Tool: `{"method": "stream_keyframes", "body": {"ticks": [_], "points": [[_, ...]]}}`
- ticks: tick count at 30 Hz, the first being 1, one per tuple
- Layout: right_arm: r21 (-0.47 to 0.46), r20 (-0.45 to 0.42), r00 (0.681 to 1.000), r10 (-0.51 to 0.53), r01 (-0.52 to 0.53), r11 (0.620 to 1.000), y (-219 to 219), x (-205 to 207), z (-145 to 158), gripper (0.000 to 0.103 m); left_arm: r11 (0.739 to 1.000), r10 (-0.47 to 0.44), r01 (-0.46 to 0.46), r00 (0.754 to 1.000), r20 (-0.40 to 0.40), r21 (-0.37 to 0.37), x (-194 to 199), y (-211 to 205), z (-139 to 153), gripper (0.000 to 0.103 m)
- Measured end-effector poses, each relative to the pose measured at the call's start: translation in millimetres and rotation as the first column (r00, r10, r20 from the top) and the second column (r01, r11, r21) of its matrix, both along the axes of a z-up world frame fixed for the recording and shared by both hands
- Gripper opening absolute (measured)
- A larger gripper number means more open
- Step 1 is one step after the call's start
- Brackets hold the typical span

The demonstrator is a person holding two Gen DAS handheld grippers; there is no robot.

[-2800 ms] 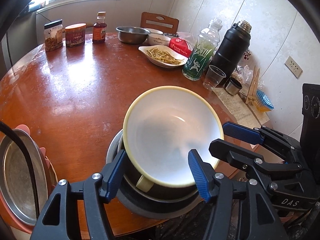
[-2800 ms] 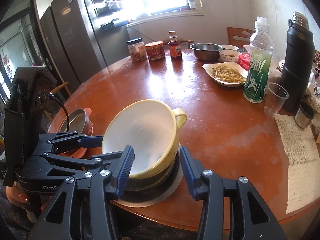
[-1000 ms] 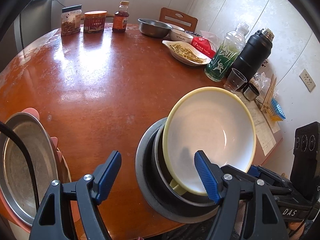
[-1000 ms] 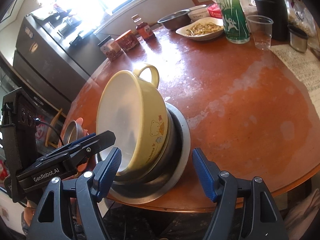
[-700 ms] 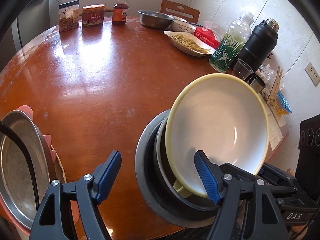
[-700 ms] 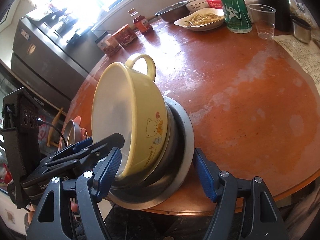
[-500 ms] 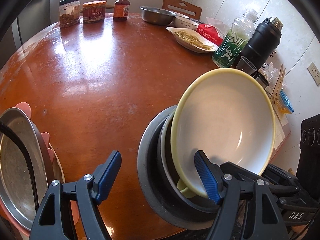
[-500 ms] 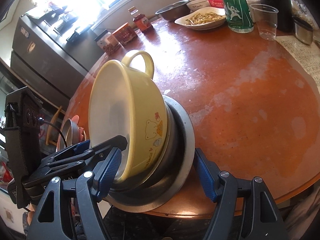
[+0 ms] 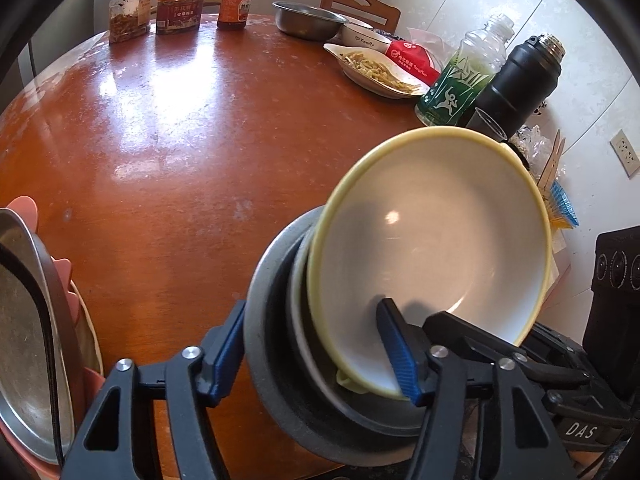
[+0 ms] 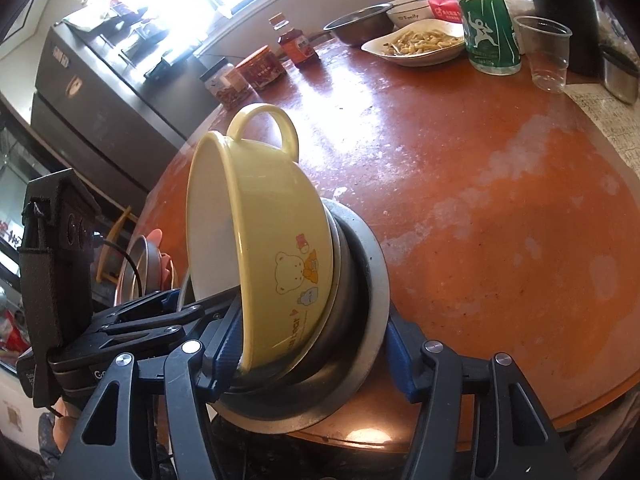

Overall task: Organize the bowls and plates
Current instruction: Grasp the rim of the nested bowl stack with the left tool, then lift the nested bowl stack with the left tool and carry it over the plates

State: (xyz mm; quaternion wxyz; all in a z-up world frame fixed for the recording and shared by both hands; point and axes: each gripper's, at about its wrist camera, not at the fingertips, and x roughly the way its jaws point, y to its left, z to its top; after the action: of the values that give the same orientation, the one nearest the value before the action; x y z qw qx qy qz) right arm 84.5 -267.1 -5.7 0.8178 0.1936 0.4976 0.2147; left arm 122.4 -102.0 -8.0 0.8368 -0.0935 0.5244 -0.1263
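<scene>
A yellow bowl (image 9: 432, 248) with a white inside and a loop handle (image 10: 264, 128) nests in a dark steel bowl and a wide steel plate (image 9: 272, 320) at the near edge of the round wooden table (image 9: 160, 140). The whole stack is tipped up on its edge. My left gripper (image 9: 308, 320) is closing across it, one pad on the plate's outer rim and one inside the yellow bowl. My right gripper (image 10: 312, 320) is closing from the other side, with one pad at the yellow bowl's (image 10: 272, 216) rim and one on the steel plate (image 10: 372, 280).
A steel tray and pink plates (image 9: 24, 320) stand on edge off the table's left. Across the table are jars (image 9: 128, 12), a steel bowl (image 9: 308, 20), a dish of food (image 9: 376, 68), a green bottle (image 9: 460, 84), a black flask (image 9: 520, 80) and a plastic cup (image 10: 548, 52).
Both grippers' jaws have narrowed onto the stack. The stack has tipped further upright, and the left gripper has come a little closer to it.
</scene>
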Motion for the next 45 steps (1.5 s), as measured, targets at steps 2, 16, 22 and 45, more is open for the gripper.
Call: {"method": "stream_keyframes", "body": {"ticks": [2, 16, 22, 45], "points": [[0.005, -0.001, 1.000, 0.000, 0.000, 1.000, -1, 1, 1, 0.062, 1.000, 0.001, -0.001, 1.000, -0.002, 0.003, 1, -1, 0, 0.060], [0.033, -0.002, 1.000, -0.028, 0.028, 0.999, -12, 6, 6, 0.062, 1.000, 0.004, -0.004, 1.000, 0.002, -0.019, 1, -7, 8, 0.060], [0.038, 0.012, 1.000, -0.020, 0.019, 0.999, -12, 8, 11, 0.062, 1.000, 0.011, -0.011, 1.000, 0.012, -0.015, -1, -5, 14, 0.060], [0.026, 0.098, 0.994, 0.049, -0.052, 0.998, 19, 9, 39, 0.062, 0.996, 0.088, -0.087, 0.992, 0.087, -0.021, -22, 23, 45, 0.060]]}}
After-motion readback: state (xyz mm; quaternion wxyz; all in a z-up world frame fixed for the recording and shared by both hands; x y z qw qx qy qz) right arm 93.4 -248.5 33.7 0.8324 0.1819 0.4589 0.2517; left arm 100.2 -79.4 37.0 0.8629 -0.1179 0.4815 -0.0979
